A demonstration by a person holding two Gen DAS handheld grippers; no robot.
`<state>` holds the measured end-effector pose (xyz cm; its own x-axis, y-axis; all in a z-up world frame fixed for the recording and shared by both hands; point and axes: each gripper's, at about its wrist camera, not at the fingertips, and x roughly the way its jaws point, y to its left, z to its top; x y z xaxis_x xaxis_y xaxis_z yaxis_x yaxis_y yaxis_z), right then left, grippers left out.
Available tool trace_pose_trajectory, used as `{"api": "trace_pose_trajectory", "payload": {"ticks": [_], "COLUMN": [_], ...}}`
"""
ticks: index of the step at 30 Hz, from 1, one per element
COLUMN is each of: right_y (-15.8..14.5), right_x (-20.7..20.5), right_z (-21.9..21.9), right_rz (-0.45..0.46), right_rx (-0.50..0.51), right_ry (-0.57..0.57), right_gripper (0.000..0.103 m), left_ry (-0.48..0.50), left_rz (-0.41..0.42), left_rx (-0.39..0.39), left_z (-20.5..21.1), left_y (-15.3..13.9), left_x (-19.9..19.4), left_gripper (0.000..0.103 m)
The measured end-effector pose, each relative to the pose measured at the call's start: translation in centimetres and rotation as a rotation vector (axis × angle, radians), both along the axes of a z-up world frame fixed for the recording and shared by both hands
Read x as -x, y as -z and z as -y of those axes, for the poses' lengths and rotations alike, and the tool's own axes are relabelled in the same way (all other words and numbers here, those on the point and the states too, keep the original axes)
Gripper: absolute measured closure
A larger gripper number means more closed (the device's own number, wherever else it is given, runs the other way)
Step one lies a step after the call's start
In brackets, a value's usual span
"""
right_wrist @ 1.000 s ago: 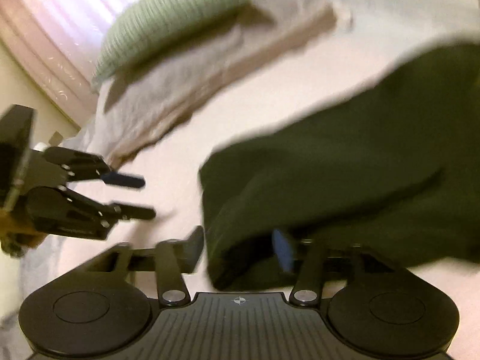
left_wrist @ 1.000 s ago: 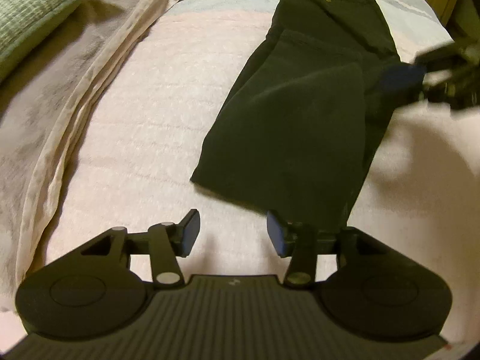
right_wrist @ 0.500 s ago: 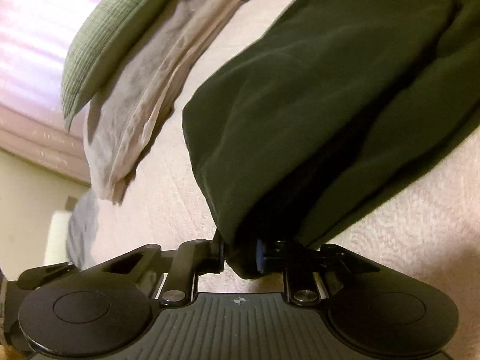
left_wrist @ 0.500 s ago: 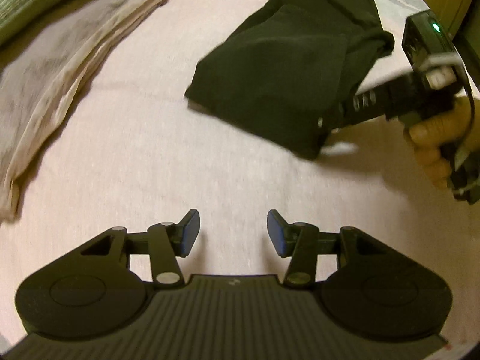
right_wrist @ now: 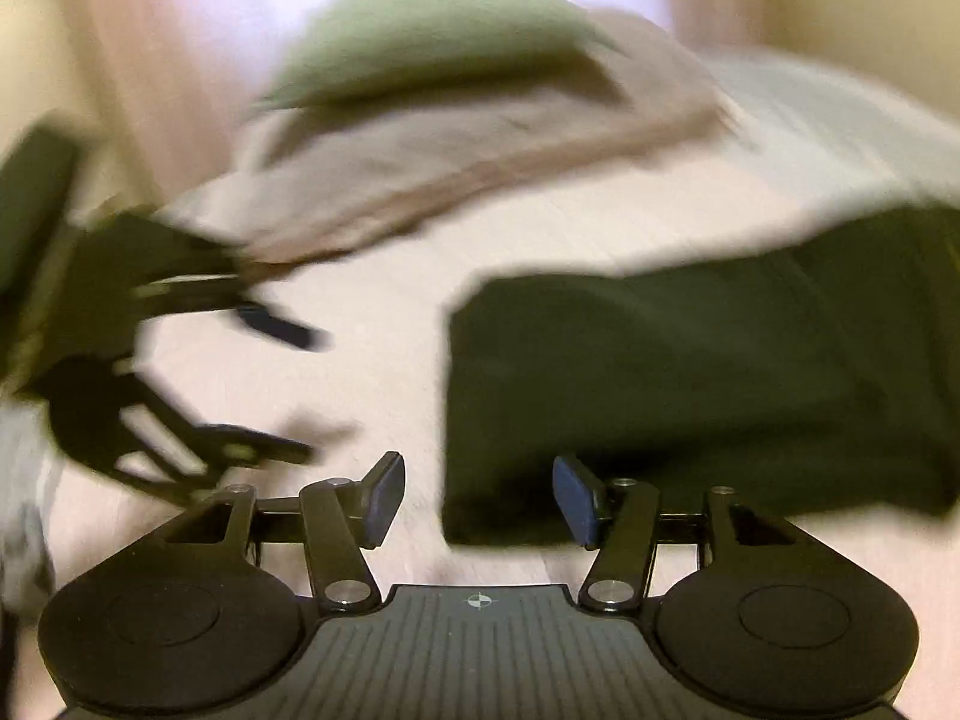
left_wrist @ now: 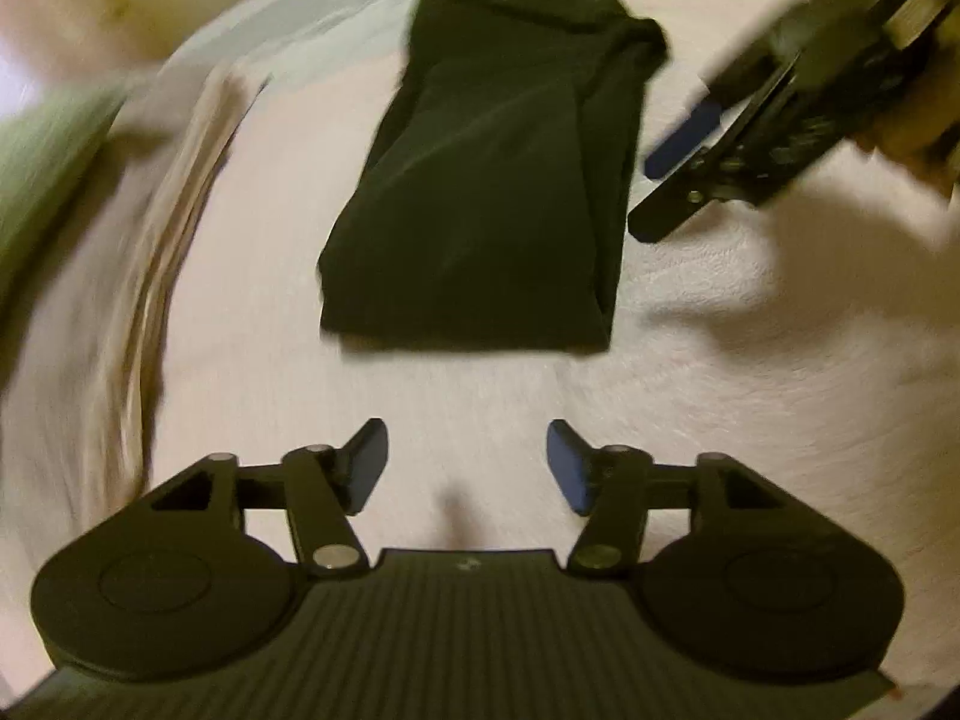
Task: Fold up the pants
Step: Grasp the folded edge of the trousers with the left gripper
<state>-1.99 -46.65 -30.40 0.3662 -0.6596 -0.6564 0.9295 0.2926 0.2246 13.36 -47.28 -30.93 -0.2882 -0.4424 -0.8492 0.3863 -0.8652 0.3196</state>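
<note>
The dark green pants (left_wrist: pixel 498 180) lie folded lengthwise on the pale bed cover, running away from me in the left wrist view. My left gripper (left_wrist: pixel 465 465) hovers short of their near edge, its jaws opening, with only bedding between them. My right gripper (right_wrist: pixel 477 498) is opening too; the near corner of the pants (right_wrist: pixel 690 396) lies beneath and between its fingers, untouched by the pads. The right gripper (left_wrist: pixel 678 174) also shows at the upper right of the left wrist view, beside the pants' right edge. The left gripper (right_wrist: pixel 294 384) shows blurred at the left of the right wrist view.
A beige blanket (left_wrist: pixel 120 276) lies crumpled along the left side of the bed, with a green checked pillow (right_wrist: pixel 432 42) on it. A pale blue sheet (left_wrist: pixel 312 18) covers the far end. Both views are motion-blurred.
My right gripper has let go of the pants' edge and opened, pulling back to the right. The pants now lie flat and straighter. My left gripper opened wider and rolled, with the view swinging.
</note>
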Motion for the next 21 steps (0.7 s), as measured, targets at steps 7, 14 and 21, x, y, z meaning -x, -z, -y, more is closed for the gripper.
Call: {"api": "trace_pose_trajectory", "payload": {"ticks": [7, 14, 21], "right_y": [1.4, 4.4, 6.9], "right_x": [9.3, 17.2, 18.6], "right_z": [7.0, 14.0, 17.2], "right_rz": [0.044, -0.034, -0.057], "right_rx": [-0.027, -0.163, -0.23], "right_ry": [0.286, 0.212, 0.018], "right_gripper": [0.05, 0.05, 0.05], "left_ry": [0.119, -0.058, -0.396], "left_rz": [0.041, -0.179, -0.248], "left_rx": [0.014, -0.103, -0.342], "left_z": [3.6, 8.9, 15.4], "left_y": [2.1, 1.4, 3.6], "left_x": [2.7, 5.6, 8.9], "left_gripper": [0.046, 0.046, 0.046]}}
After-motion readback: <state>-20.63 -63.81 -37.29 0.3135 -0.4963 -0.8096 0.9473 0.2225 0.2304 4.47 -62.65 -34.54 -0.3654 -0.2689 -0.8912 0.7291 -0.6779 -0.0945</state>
